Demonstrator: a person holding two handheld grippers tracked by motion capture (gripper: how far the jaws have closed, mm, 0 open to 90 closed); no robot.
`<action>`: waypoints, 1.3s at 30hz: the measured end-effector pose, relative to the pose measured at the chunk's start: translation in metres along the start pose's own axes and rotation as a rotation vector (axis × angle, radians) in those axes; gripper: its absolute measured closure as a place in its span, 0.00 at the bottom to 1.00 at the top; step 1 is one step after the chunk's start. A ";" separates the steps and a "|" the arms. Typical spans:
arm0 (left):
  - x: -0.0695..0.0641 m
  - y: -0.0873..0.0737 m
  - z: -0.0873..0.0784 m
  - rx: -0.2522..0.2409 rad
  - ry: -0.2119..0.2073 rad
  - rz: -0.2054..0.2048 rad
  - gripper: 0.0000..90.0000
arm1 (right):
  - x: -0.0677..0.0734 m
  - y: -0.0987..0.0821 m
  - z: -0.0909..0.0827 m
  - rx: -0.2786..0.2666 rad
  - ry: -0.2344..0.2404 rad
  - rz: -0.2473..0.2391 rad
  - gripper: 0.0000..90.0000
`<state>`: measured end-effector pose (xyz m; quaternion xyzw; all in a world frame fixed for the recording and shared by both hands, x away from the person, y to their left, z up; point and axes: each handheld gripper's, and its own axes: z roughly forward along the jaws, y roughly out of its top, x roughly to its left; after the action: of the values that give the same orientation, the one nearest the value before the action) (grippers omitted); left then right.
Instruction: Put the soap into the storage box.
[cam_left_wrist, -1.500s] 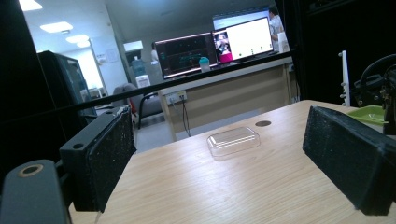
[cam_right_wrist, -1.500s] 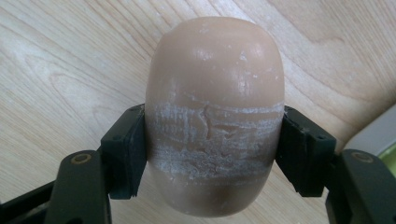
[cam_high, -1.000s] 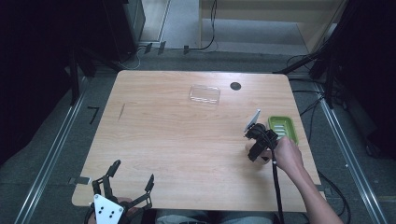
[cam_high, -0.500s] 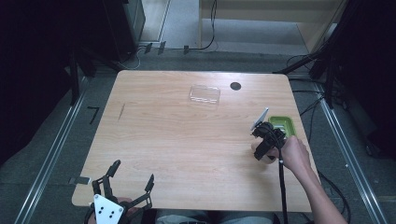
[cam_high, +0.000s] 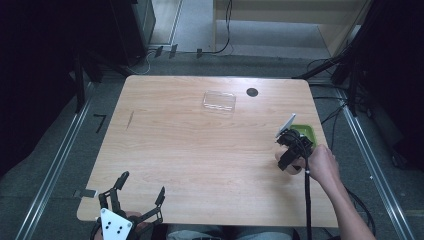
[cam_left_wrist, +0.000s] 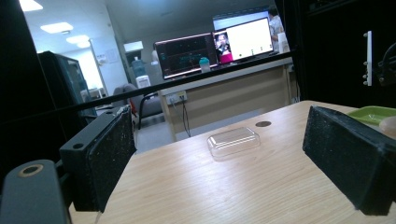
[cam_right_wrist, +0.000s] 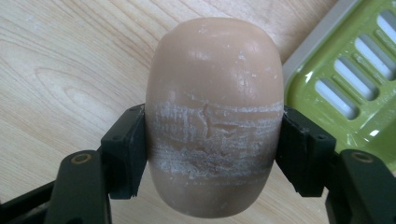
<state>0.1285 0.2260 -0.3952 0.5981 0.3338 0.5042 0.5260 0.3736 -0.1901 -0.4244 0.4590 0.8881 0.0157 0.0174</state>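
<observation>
A wooden worktop is seen from above, and the green soap dish at its right edge is taken as the landmark. The right tool is held by the person's right hand just on the near-left side of that dish, above the wood, and in the right gripper view its two black jaws are seen clamped on the flanks of a beige, rounded bar of soap; a band of whitish scuffing is seen across the middle of the bar where it is gripped. In that view the slotted green floor of the dish lies beside the bar, and the bar is held over bare wood rather than over the dish; whether it touches the wood cannot be told. A clear plastic lid is laid flat well to the far left of the dish, and a small dark round mark in the worktop sits just beyond that lid, on its dish side. The left tool is kept at the near left corner, well apart from the dish, with its jaws spread wide and nothing between them; in the left gripper view the lid is framed between its two pads.
</observation>
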 end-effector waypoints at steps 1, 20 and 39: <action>0.000 0.000 0.000 0.000 0.000 0.000 0.11 | -0.001 -0.001 -0.001 -0.001 0.001 0.000 0.37; 0.000 0.000 0.000 0.001 -0.001 0.000 0.11 | -0.021 -0.011 -0.012 -0.027 -0.002 0.065 0.37; 0.000 0.000 0.001 0.003 -0.001 0.002 0.11 | -0.039 -0.015 -0.020 -0.058 -0.005 0.123 0.37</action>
<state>0.1289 0.2255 -0.3953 0.5996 0.3336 0.5039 0.5247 0.3833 -0.2305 -0.4045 0.5121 0.8574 0.0412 0.0317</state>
